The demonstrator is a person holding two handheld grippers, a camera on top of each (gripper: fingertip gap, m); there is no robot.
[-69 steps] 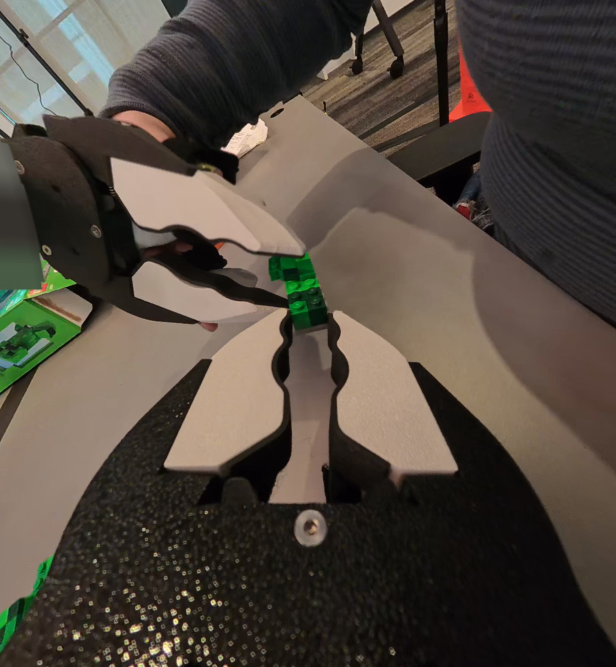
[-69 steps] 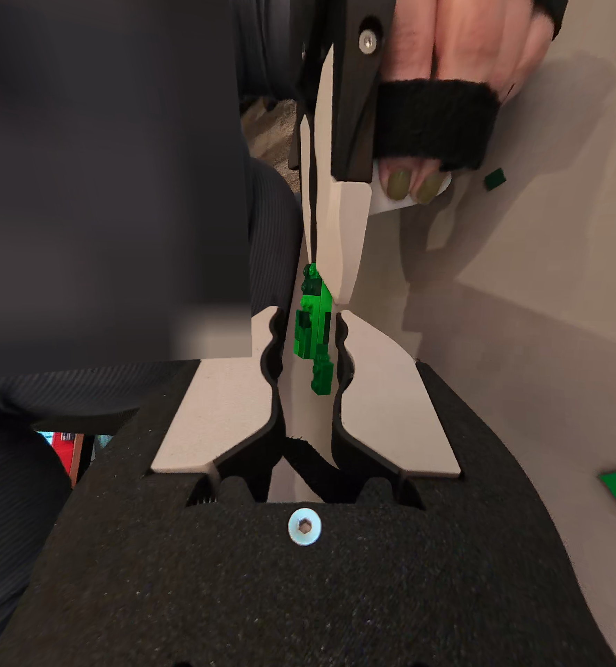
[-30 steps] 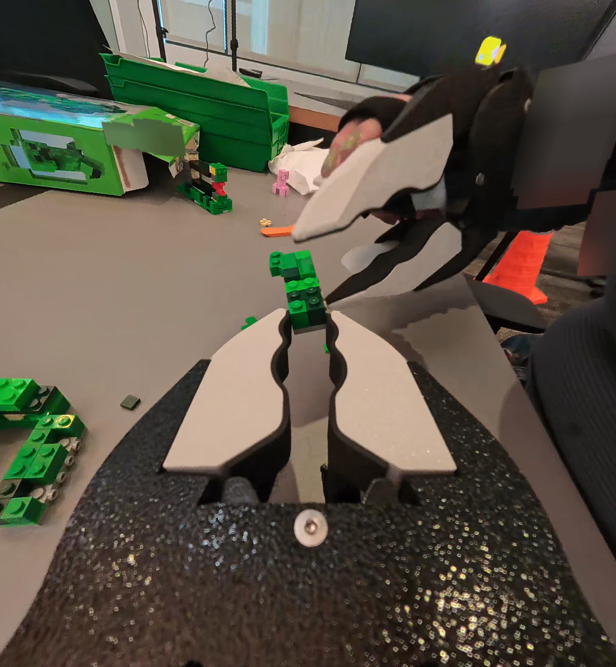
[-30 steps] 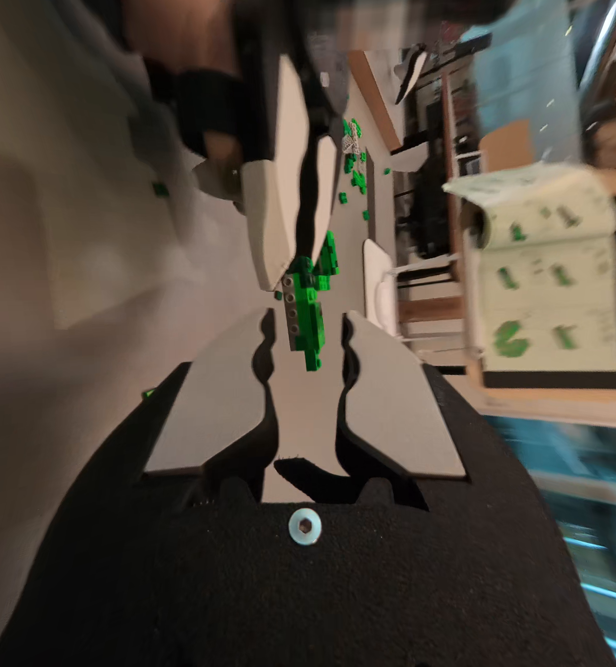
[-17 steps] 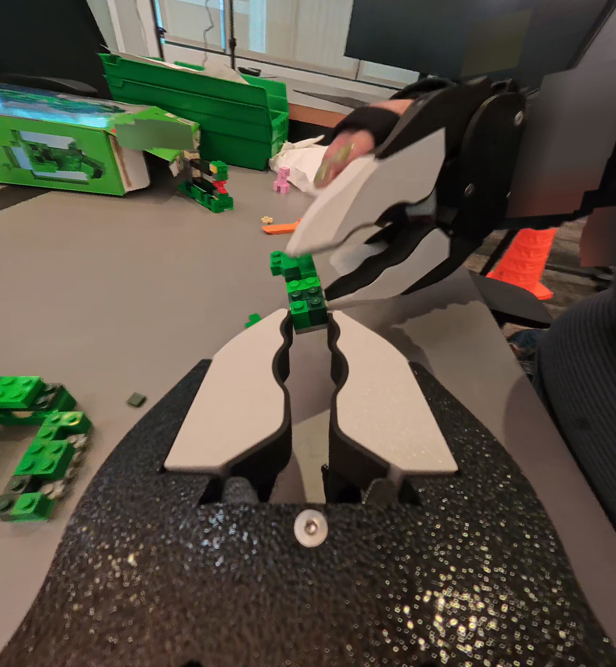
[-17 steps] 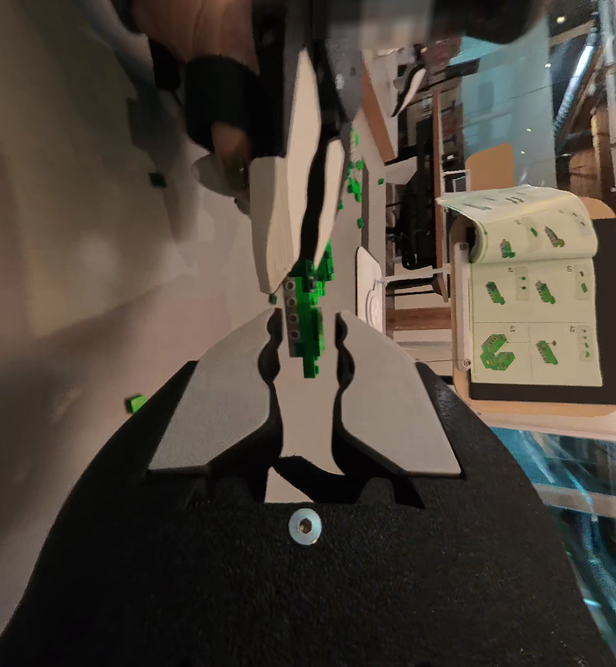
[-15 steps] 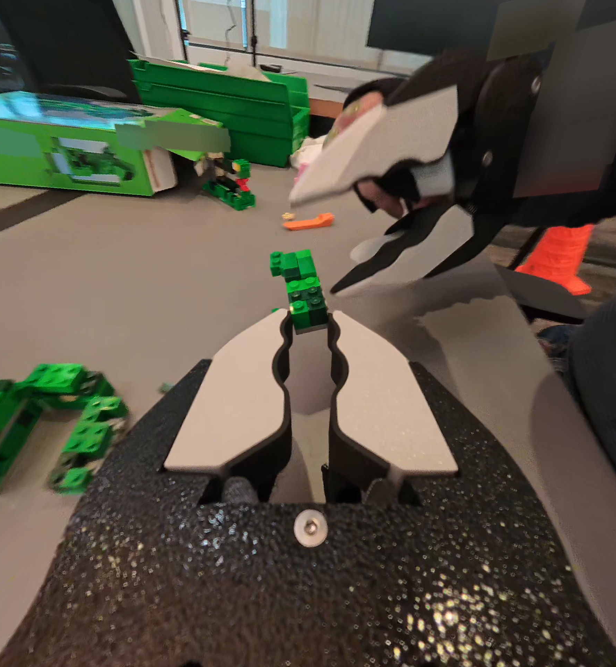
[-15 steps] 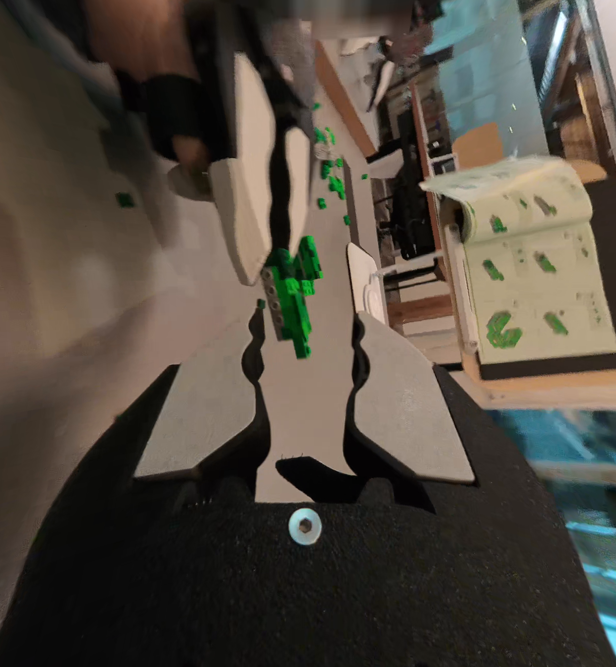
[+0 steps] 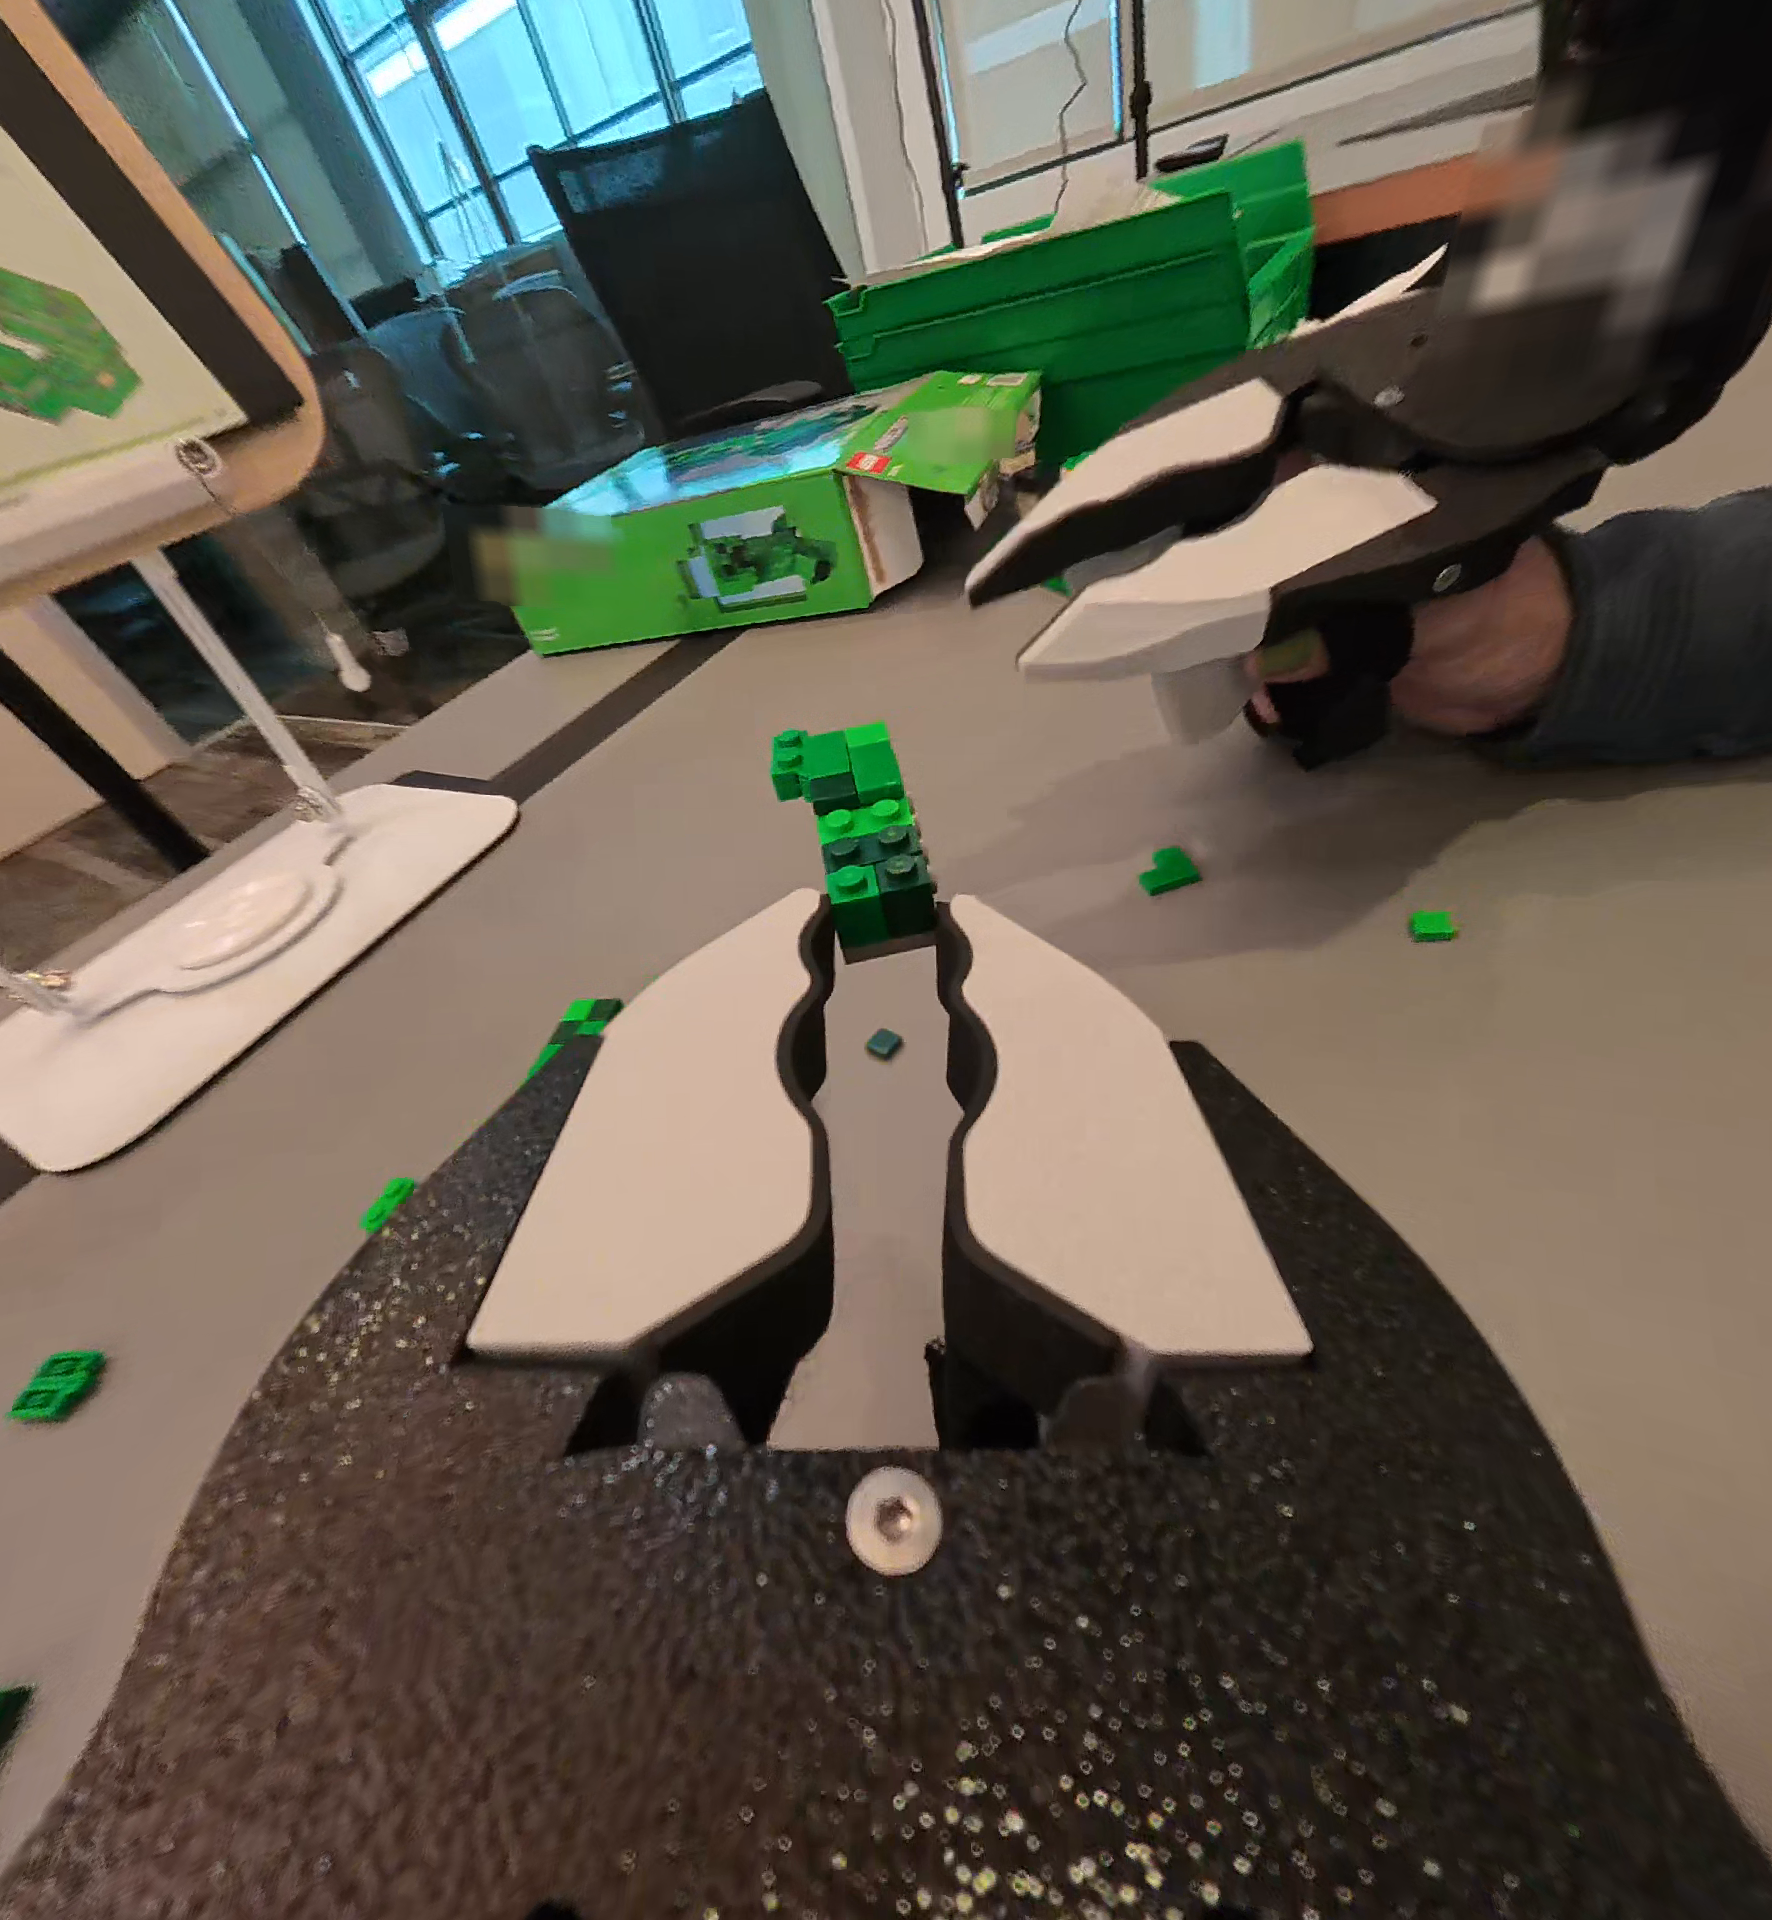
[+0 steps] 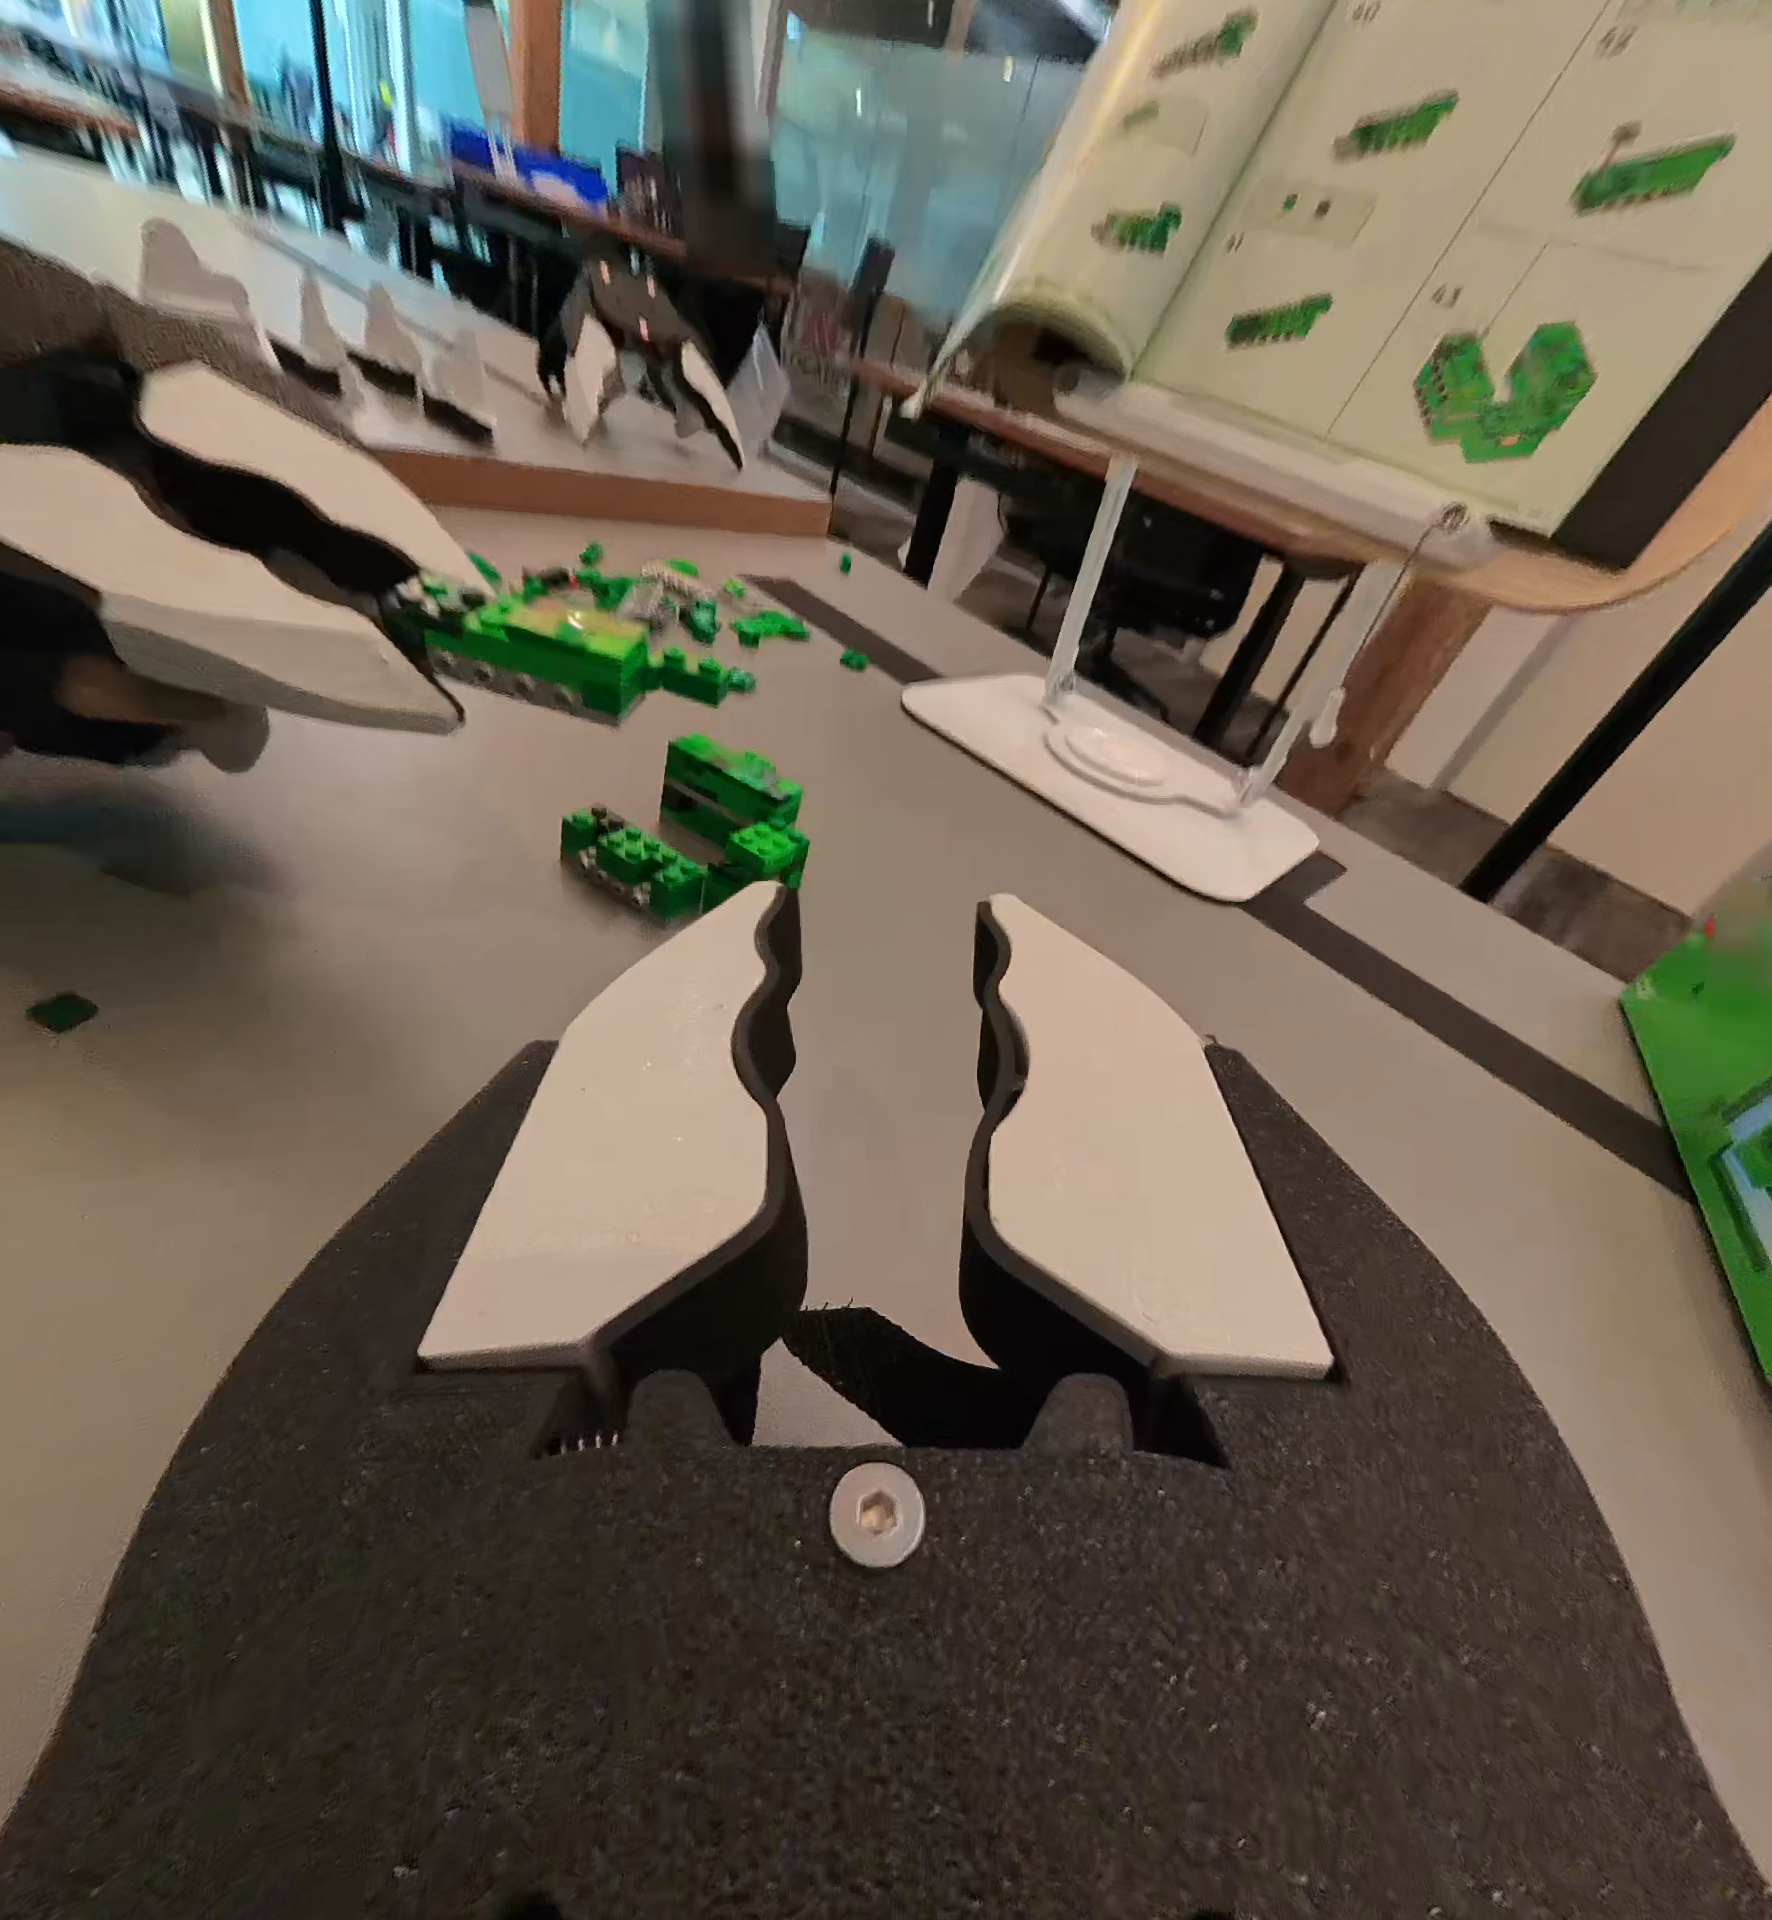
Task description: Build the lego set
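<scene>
My left gripper (image 9: 882, 916) is shut on the near end of a long green brick assembly (image 9: 866, 831) and holds it above the grey table (image 9: 653, 748). In the right wrist view the left gripper (image 10: 414, 634) shows at the left with that assembly (image 10: 539, 649) sticking out of its tips. My right gripper (image 10: 887, 904) is open and empty, low over the table. It also shows in the left wrist view (image 9: 1100, 613), up right of the assembly and apart from it. A U-shaped green build (image 10: 695, 831) lies just beyond the right fingertips.
An open instruction booklet (image 10: 1381, 208) stands on a clear stand with a white base (image 10: 1110, 779). A green set box (image 9: 757, 540) and green bins (image 9: 1069, 301) lie at the back. Loose green pieces (image 9: 1170, 871) and a dark tile (image 9: 883, 1044) dot the table. Tip to tip, the grippers are about 10 centimeters apart.
My left gripper has swung left with the assembly still in it. My right gripper has turned from sideways to level and drawn away from the assembly, still open.
</scene>
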